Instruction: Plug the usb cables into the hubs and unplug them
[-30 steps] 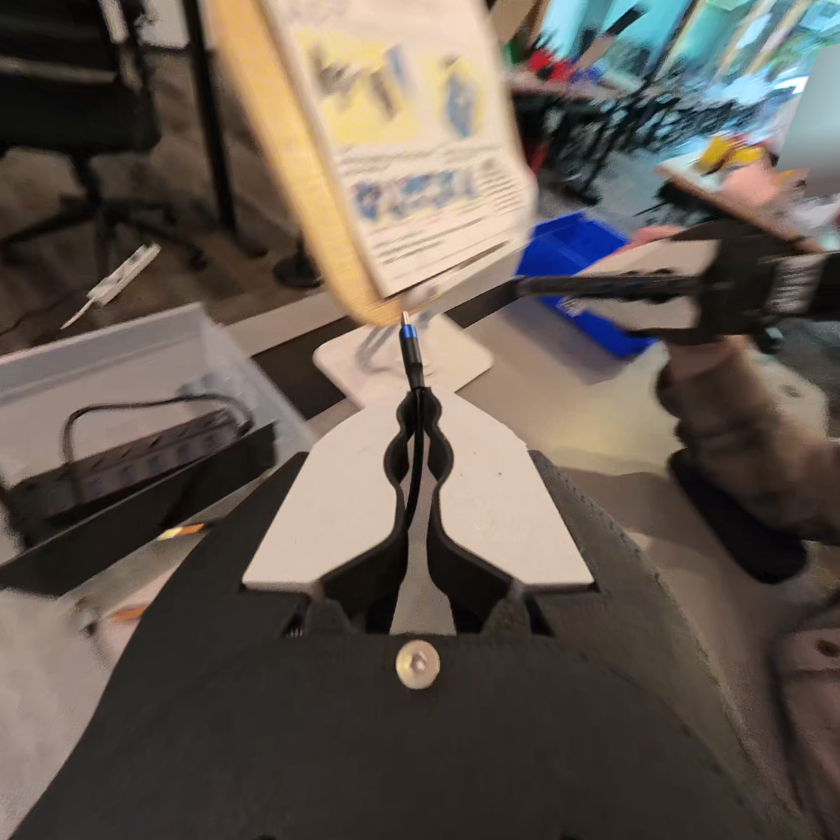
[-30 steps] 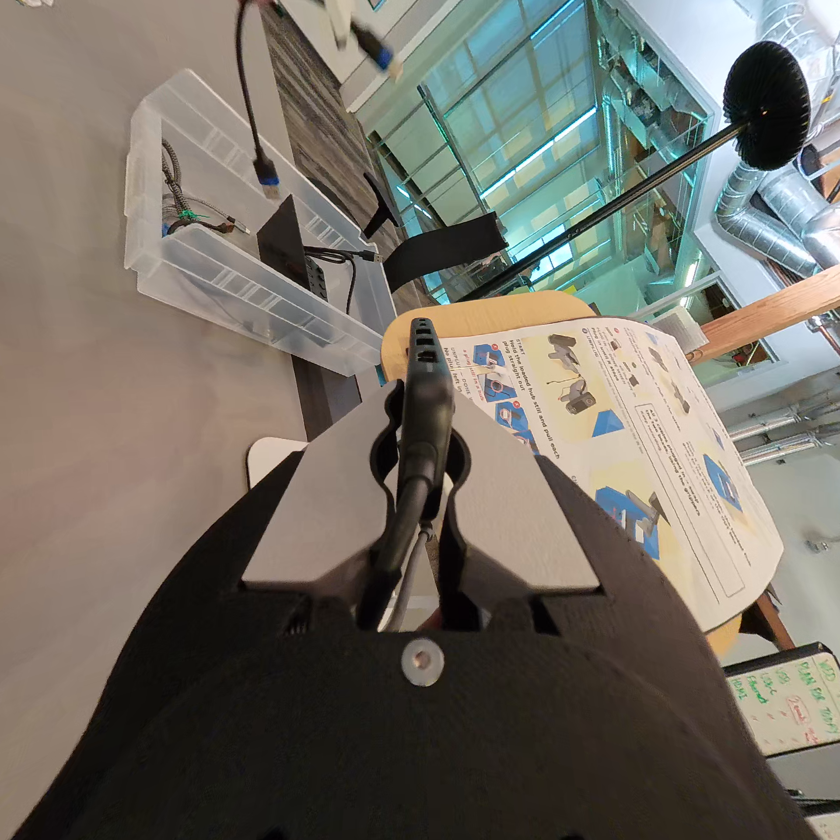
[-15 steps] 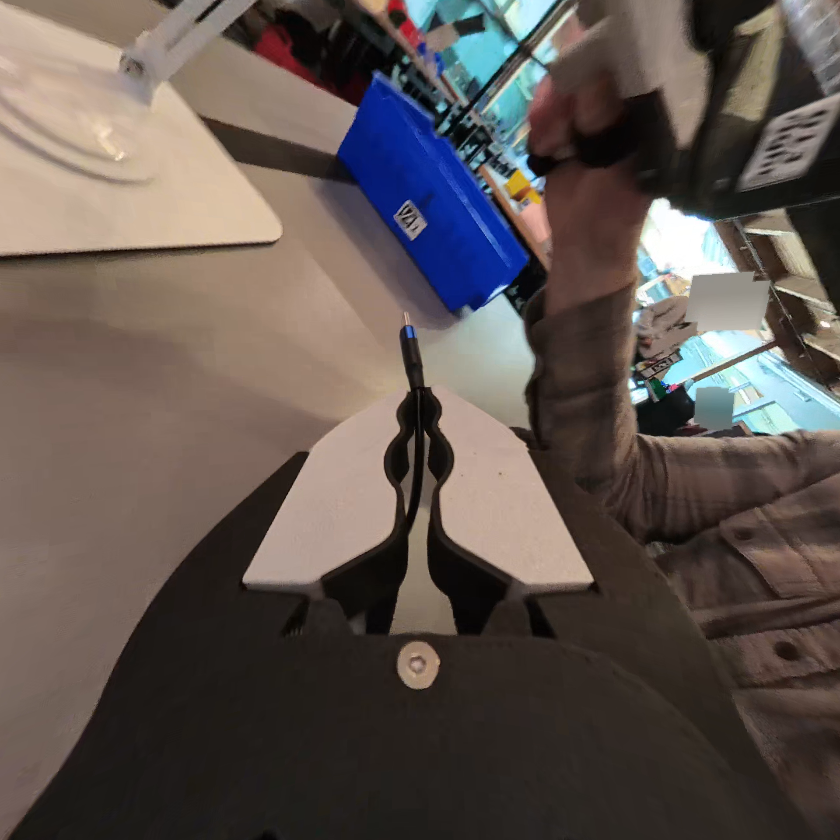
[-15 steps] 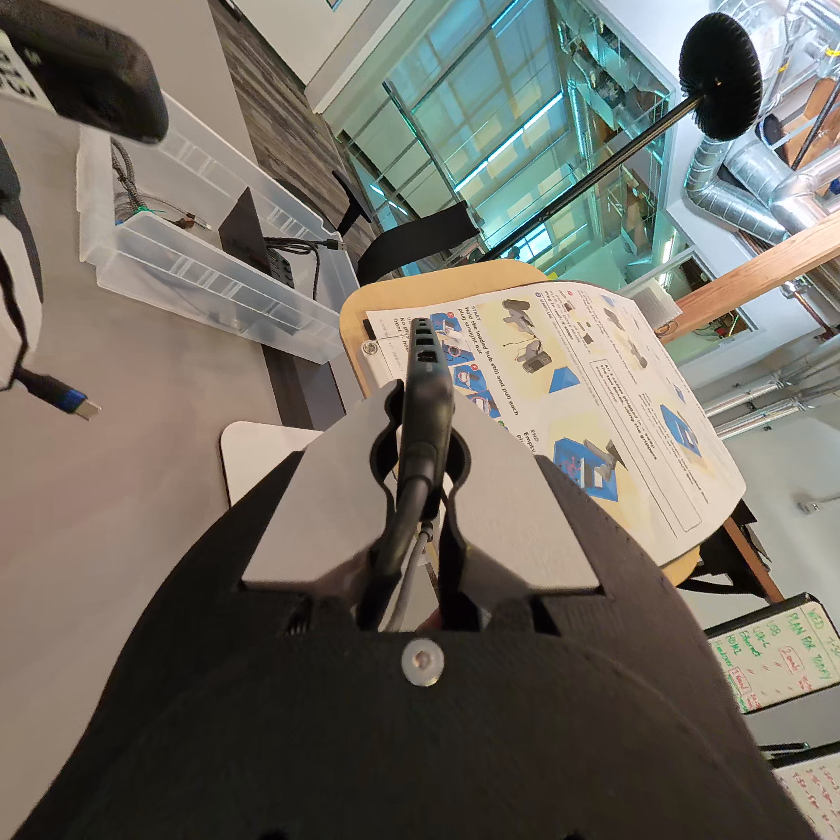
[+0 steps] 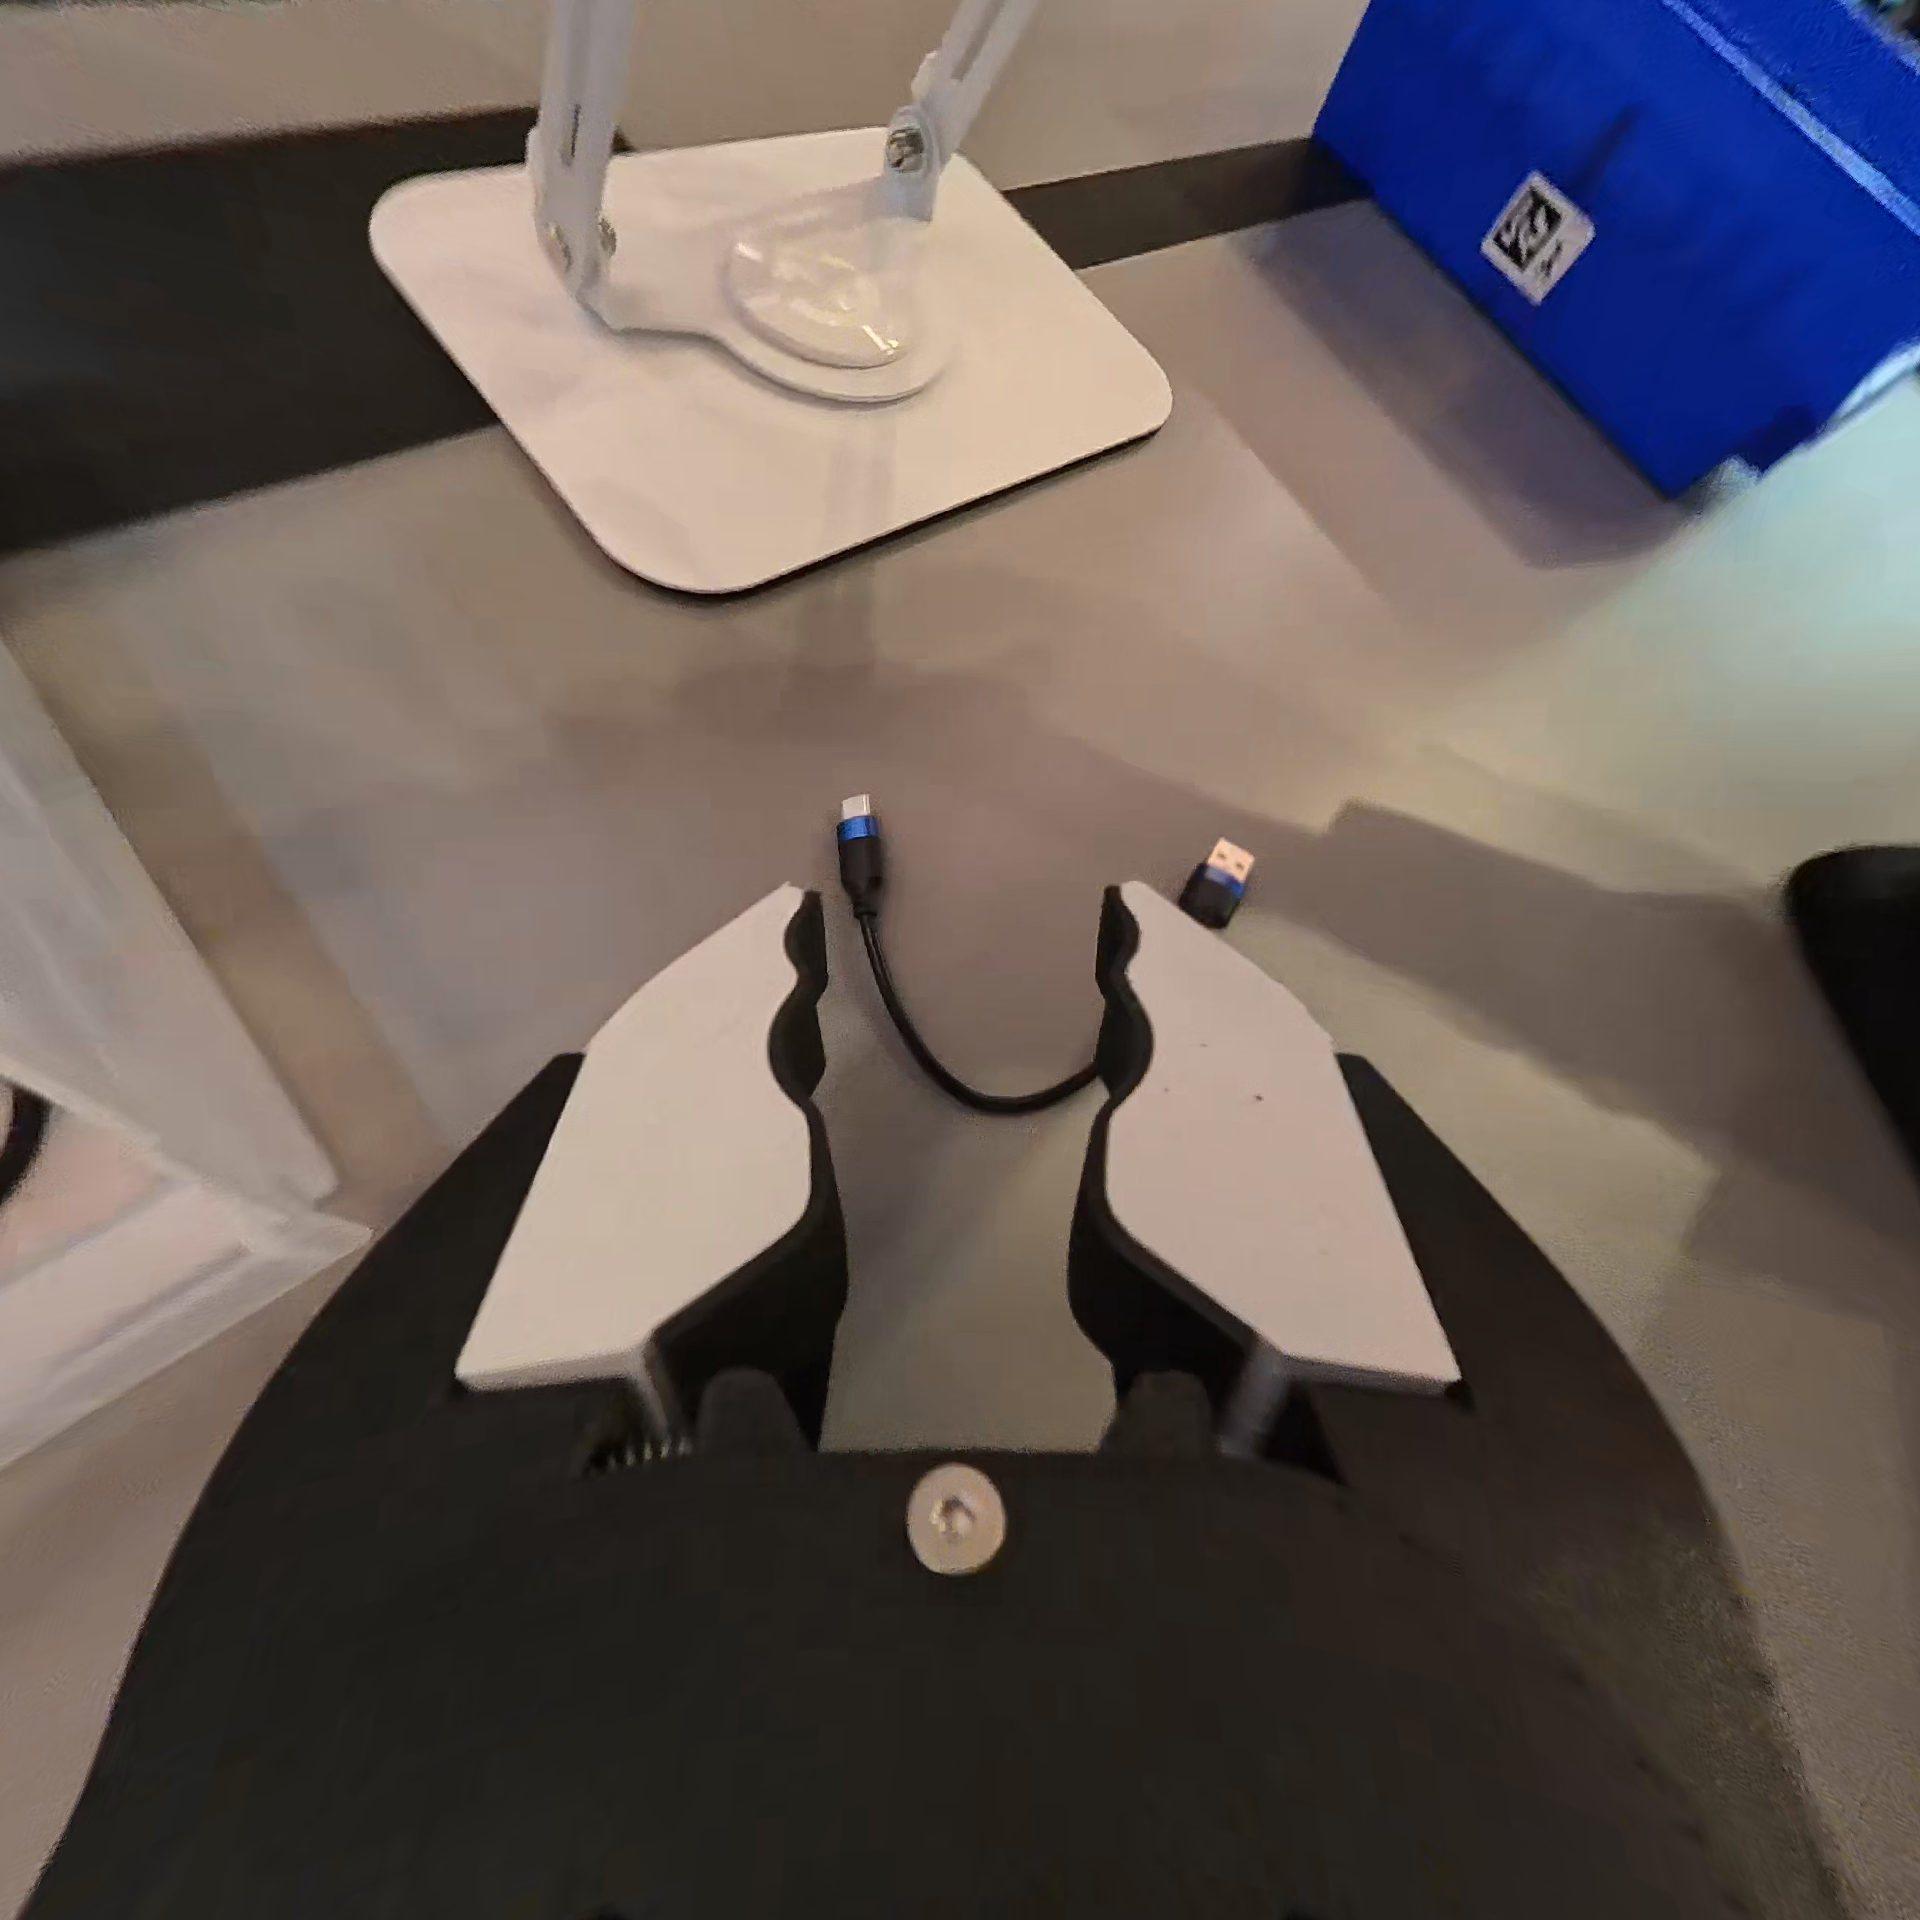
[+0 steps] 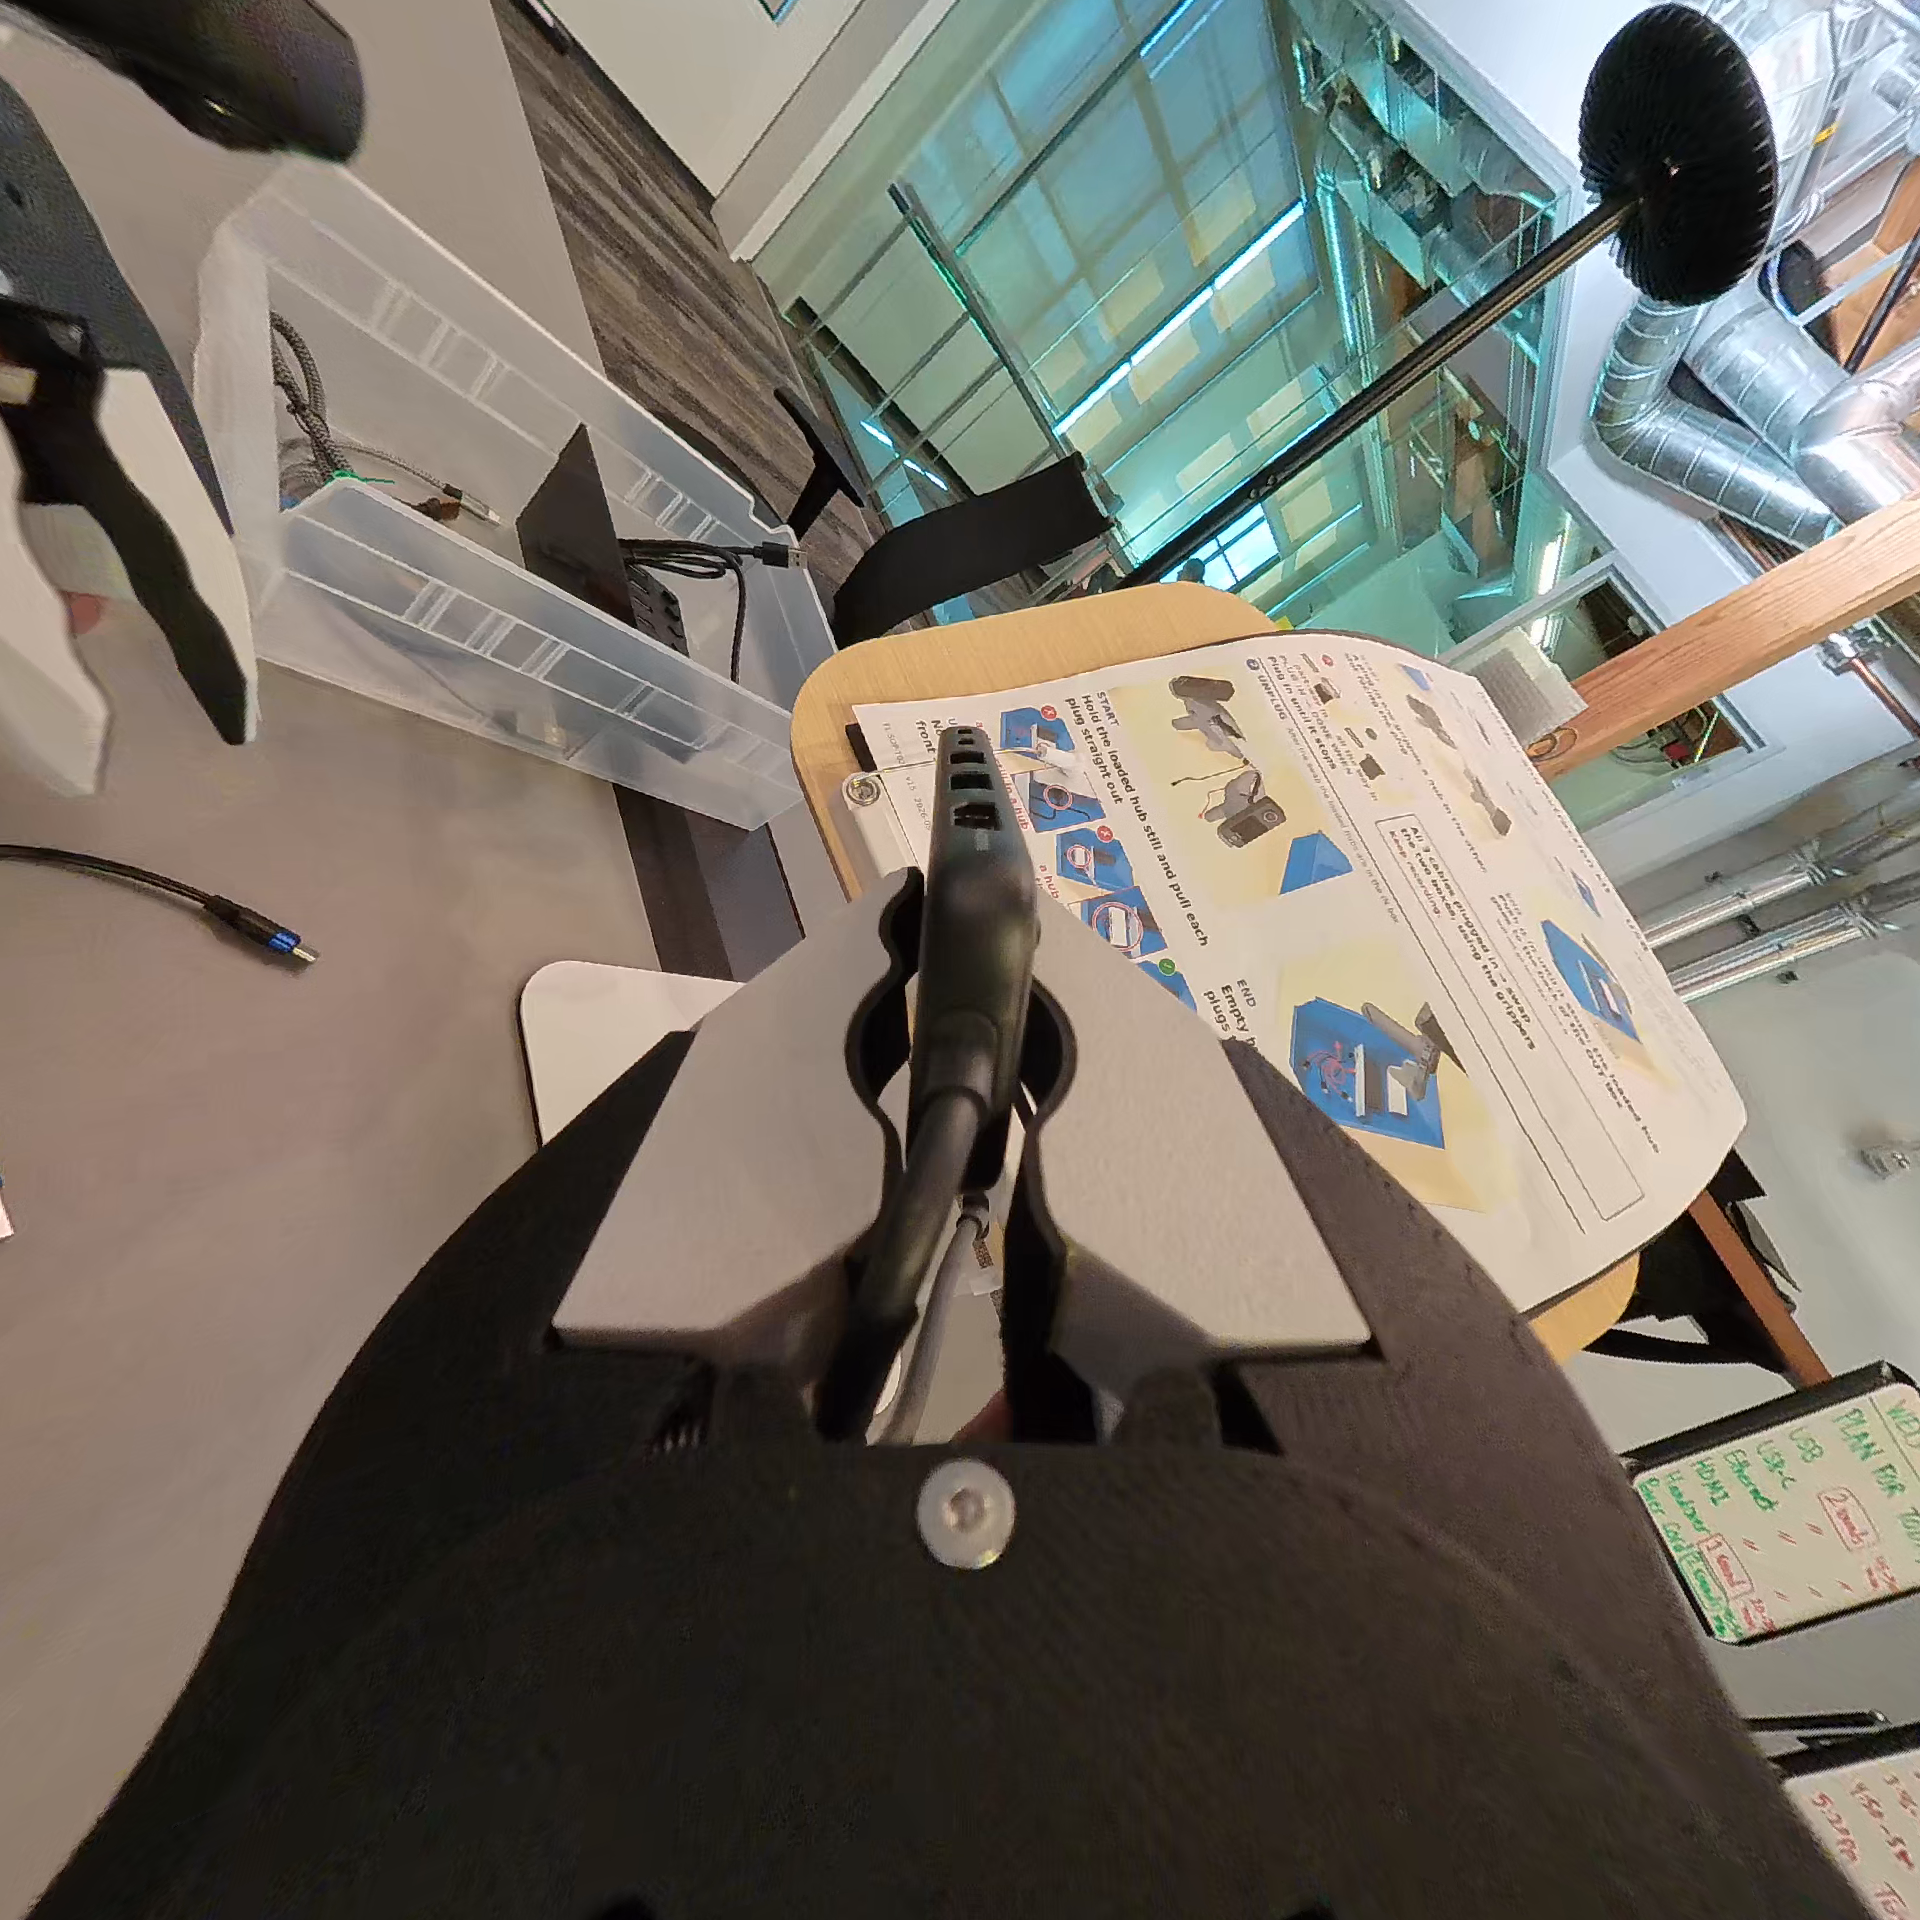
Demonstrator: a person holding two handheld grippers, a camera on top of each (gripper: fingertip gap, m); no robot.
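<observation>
A smooth, matte grey desk fills the left wrist view, with glass walls and silver ribbed ducting behind it in the right wrist view. On it lies a short black USB cable, thin and rubbery, bent into a U. Its small oval plug with a blue metallic collar points away, and its wider flat plug lies just past the right finger. The left tool hangs over the cable with its pale, flat-faced fingers spread wide and holding nothing; their inner edges are wavy black.

The right tool is clamped on a slim black USB hub, a glossy bar with rectangular ports along its narrow edge and its own thick lead trailing back between the fingers.

Beyond the cable stands a white rounded-square stand base; a blue plastic bin sits to the right. A clear ribbed plastic bin holds braided cables and another dark hub. A printed instruction sheet rests on a light wooden board.
</observation>
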